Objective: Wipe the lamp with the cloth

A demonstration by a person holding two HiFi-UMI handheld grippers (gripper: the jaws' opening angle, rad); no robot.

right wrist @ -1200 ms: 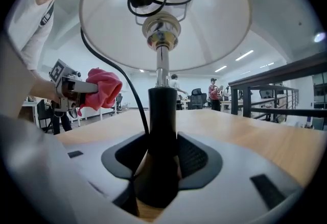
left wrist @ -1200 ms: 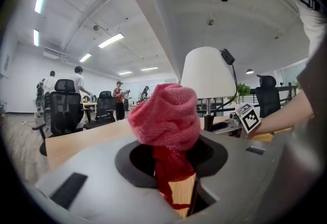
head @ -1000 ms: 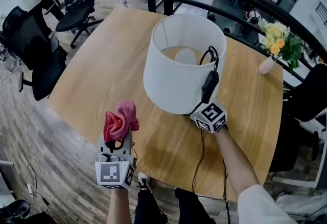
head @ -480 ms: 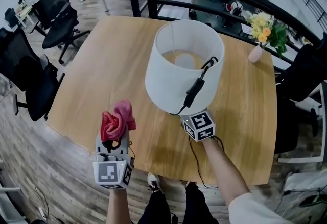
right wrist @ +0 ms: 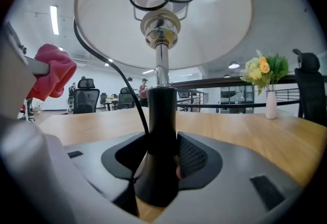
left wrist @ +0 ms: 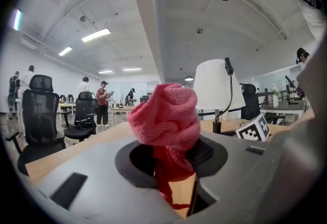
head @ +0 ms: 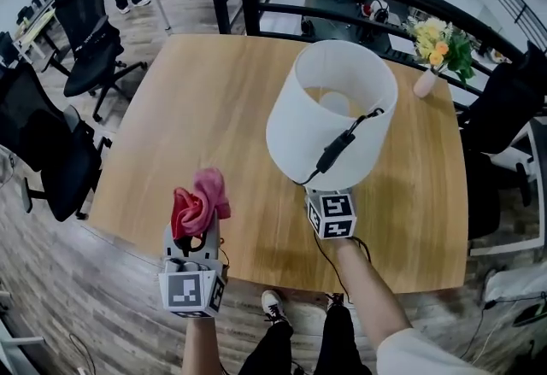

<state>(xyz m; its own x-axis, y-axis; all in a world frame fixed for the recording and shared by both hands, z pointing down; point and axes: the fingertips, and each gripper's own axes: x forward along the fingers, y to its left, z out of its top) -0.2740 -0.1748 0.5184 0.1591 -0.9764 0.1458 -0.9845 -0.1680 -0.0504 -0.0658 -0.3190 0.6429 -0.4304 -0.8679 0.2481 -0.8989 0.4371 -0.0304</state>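
From the head view, the left gripper [head: 197, 228] hangs over the near edge of the table [head: 188, 100]. A bunched pink cloth [head: 199, 201] sticks up out of its tip. To the right, the right gripper [head: 318, 191] reaches in under the white lamp [head: 333, 113], which stands on the near right part of the table. A black cord [head: 340, 145] with a switch runs down the near side of the shade. A vase of flowers [head: 434, 53] sits at the far right corner, and office chairs [head: 81, 19] stand off to the left on the floor.

Now the left gripper view. The jaws are clamped on the cloth [left wrist: 166, 118], with the knitted bundle bulging above them and a thin strip pinched down in the gap. Past it, to the right, the lamp [left wrist: 214, 85] stands upright, well apart from the cloth. People [left wrist: 102, 103] stand at desks far back in the room.

Over to the right gripper view. The jaws are closed partway round the lamp's black stem [right wrist: 162, 116], gripping it low where it flares out. The shade [right wrist: 204, 19] spreads overhead, and the cord [right wrist: 110, 77] drops down the left of the stem. The cloth [right wrist: 51, 77] shows at the left edge, and the flowers [right wrist: 264, 71] are far right.
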